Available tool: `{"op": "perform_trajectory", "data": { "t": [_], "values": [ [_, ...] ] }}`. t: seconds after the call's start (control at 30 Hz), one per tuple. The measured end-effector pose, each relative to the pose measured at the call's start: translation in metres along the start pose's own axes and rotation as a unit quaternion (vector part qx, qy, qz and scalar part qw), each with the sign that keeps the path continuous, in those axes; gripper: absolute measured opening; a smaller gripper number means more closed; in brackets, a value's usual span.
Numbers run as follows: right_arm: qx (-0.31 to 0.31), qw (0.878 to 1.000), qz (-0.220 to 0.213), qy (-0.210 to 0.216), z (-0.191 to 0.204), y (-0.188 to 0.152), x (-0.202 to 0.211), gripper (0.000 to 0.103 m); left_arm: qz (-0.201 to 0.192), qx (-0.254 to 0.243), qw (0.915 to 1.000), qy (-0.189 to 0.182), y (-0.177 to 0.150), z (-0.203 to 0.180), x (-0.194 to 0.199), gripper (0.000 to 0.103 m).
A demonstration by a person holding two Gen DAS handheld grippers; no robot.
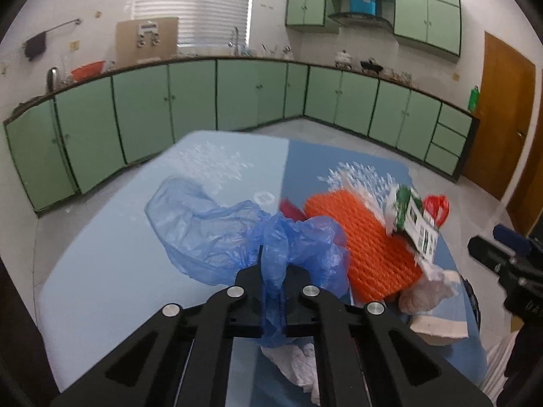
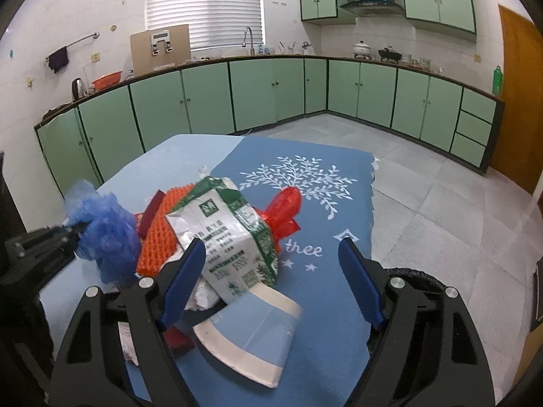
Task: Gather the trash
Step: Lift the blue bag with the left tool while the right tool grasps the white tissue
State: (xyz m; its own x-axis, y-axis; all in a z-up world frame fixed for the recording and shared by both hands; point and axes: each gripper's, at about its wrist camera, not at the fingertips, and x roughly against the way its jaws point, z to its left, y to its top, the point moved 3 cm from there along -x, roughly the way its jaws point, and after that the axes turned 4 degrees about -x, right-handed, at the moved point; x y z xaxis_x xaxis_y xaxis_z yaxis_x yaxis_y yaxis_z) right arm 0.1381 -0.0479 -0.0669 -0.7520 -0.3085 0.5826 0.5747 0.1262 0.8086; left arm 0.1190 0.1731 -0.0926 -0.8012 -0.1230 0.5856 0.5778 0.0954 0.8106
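Note:
My left gripper (image 1: 273, 264) is shut on a thin blue plastic bag (image 1: 217, 230) whose body trails over the table to the left; the bag also shows in the right wrist view (image 2: 108, 237). A pile of trash lies on the table: an orange foam net (image 1: 373, 240), a green-and-white carton (image 2: 230, 234), a red plastic bag (image 2: 283, 212), crumpled white paper (image 1: 298, 366) and a flattened blue-and-white paper cup (image 2: 251, 335). My right gripper (image 2: 271, 281) is open with blue pads (image 2: 359, 281), just in front of the carton and over the cup.
The table has a light blue cloth (image 1: 112, 271) and a darker blue mat (image 2: 325, 210) with a white tree print. Green kitchen cabinets (image 2: 254, 91) line the far walls, a wooden door (image 2: 519, 101) at right. Tiled floor (image 2: 441, 196) lies beyond the table.

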Motion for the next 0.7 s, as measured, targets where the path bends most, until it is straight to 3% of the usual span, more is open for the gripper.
{"op": "perform_trajectory", "data": {
  "t": [0.2,0.7],
  "values": [
    [0.003,1.000,-0.012,0.016,0.016,0.001,0.007,0.078,-0.019,-0.003,0.9995,0.024,0.001,0.013,0.025,0.005],
    [0.041,0.997,-0.004,0.066,0.080,-0.037,0.022,0.076,0.038,0.005,0.9987,0.032,-0.061,0.039,0.046,0.005]
  ]
}}
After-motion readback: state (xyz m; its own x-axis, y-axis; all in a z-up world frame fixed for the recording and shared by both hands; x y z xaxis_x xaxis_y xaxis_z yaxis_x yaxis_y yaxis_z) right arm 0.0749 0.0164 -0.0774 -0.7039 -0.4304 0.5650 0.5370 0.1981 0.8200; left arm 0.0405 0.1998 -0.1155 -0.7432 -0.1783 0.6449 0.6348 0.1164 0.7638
